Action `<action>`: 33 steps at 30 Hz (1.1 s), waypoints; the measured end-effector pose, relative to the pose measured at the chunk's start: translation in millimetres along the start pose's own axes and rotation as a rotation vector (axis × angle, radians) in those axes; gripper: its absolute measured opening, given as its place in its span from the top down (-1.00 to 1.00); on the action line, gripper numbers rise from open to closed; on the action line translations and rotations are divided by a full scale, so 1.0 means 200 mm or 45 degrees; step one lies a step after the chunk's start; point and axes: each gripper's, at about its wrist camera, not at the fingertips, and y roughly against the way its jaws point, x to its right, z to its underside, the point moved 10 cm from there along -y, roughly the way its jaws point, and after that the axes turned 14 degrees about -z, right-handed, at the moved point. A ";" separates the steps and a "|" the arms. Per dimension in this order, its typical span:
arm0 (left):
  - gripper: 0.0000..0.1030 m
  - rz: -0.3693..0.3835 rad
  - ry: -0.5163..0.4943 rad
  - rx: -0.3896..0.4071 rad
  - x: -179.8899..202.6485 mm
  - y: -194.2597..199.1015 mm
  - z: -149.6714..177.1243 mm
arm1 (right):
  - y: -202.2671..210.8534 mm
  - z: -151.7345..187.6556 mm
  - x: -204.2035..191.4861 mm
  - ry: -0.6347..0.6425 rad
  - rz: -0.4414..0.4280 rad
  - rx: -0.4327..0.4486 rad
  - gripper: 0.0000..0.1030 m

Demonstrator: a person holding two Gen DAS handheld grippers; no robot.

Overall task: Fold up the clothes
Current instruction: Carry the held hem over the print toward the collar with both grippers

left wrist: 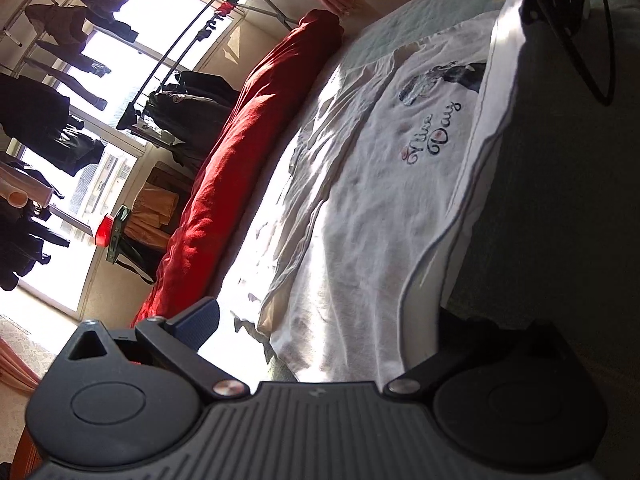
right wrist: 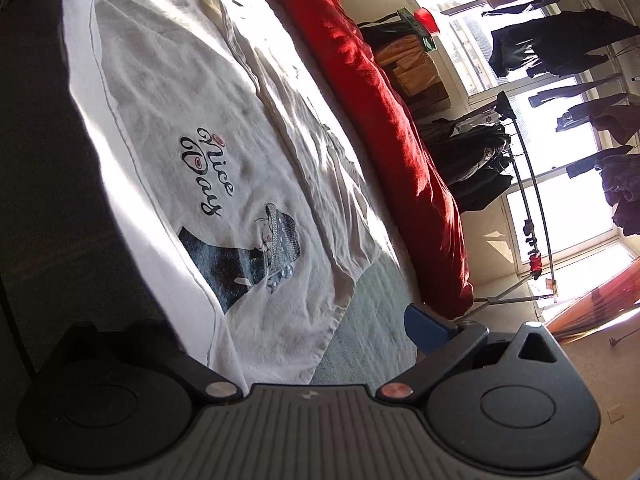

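Both cameras are tipped hard on their sides here, looking low across a bed (left wrist: 540,240). Spread flat on it lies a white T-shirt (left wrist: 360,200), printed with "Nice Day" in script and a small figure in a hat; in the right wrist view the same T-shirt (right wrist: 224,152) fills the middle of the frame, print facing up. One long edge of the shirt is folded over, showing a stitched hem line.

The left gripper (left wrist: 320,332) has its jaws spread wide. One blue finger pad (left wrist: 200,320) sits clear of the cloth over the sunlit strip, and the other finger is lost in shadow on the dark side. The shirt's near end lies right between the two, close up to the gripper body. Whether any cloth is pinched, I cannot tell.

Over to the right gripper (right wrist: 304,344): jaws wide apart too. Its blue pad (right wrist: 428,332) hovers over bare bed cover, just beside the shirt's corner, while the opposite finger sits in shade by the folded hem. The shirt's end runs in between them; no grip shows.

Beyond the shirt, a red duvet (left wrist: 240,152) is bunched along the far side of the bed, and dark clothes (left wrist: 44,120) hang against a bright window.
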 end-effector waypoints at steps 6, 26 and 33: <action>-1.00 -0.016 -0.004 0.008 -0.05 -0.08 -0.03 | -0.05 -0.03 0.07 -0.048 0.066 -0.012 -1.00; -1.00 -0.145 -0.038 -0.157 -0.22 -0.48 -0.15 | -0.36 -0.16 0.45 0.008 0.026 0.209 -1.00; -1.00 -0.193 -0.033 -0.132 -0.26 -0.69 -0.16 | -0.49 -0.24 0.57 0.005 0.089 0.223 -1.00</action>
